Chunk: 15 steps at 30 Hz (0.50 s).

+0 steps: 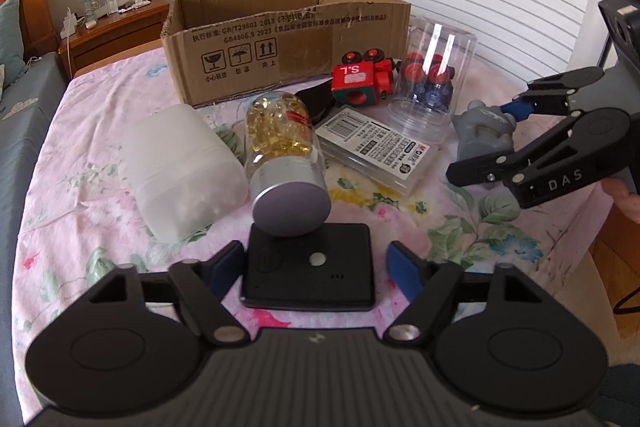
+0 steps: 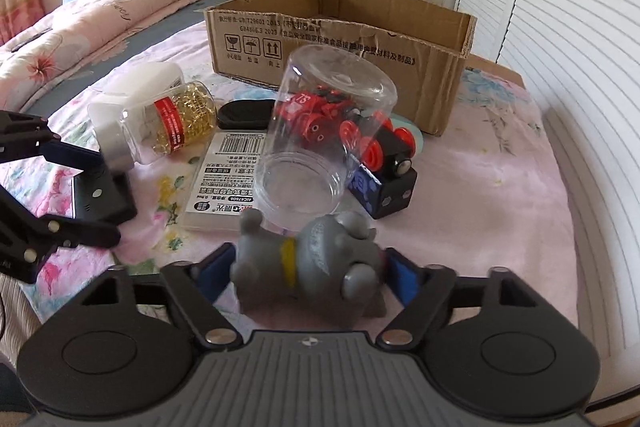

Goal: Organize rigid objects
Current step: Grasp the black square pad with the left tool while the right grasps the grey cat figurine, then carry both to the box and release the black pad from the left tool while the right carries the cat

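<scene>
An open cardboard box (image 1: 280,39) stands at the back of the pink floral cloth; it also shows in the right wrist view (image 2: 340,39). My left gripper (image 1: 316,271) is open around a flat black device (image 1: 310,269), with a jar of yellow capsules (image 1: 282,155) lying just beyond. My right gripper (image 2: 310,269) is open with a grey toy figure (image 2: 308,267) lying between its fingers; contact is unclear. From the left wrist view the right gripper (image 1: 516,107) reaches the grey figure (image 1: 482,131) from the right.
A white plastic jar (image 1: 180,171), a flat clear case with a barcode label (image 1: 376,151), a clear upturned cup (image 1: 432,79), a red toy vehicle (image 1: 364,79) and a blue-black block (image 2: 380,193) crowd the cloth. A bed lies left.
</scene>
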Tool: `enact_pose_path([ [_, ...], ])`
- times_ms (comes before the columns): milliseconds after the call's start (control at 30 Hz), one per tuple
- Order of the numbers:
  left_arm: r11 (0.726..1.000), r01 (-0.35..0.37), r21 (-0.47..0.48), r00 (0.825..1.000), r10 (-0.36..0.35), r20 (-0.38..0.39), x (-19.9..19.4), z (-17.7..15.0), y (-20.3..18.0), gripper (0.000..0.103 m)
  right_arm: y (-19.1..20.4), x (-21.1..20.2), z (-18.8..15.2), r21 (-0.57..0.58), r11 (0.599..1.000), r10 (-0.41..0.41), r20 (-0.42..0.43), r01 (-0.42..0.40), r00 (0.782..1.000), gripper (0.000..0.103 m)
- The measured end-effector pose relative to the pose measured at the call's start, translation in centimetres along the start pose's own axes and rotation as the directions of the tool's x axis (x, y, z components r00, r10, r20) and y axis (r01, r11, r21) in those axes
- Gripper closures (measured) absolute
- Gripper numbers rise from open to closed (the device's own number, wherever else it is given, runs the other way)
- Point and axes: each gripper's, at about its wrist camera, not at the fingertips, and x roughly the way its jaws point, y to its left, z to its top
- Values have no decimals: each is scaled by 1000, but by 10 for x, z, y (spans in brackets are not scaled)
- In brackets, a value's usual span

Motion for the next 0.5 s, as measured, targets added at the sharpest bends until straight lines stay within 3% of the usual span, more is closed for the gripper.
enact_pose_path([
  [500, 999, 32, 39, 998, -30, -57, -34, 5, 5, 34, 12, -38, 5, -26, 1000, 18, 17, -17, 1000, 25],
])
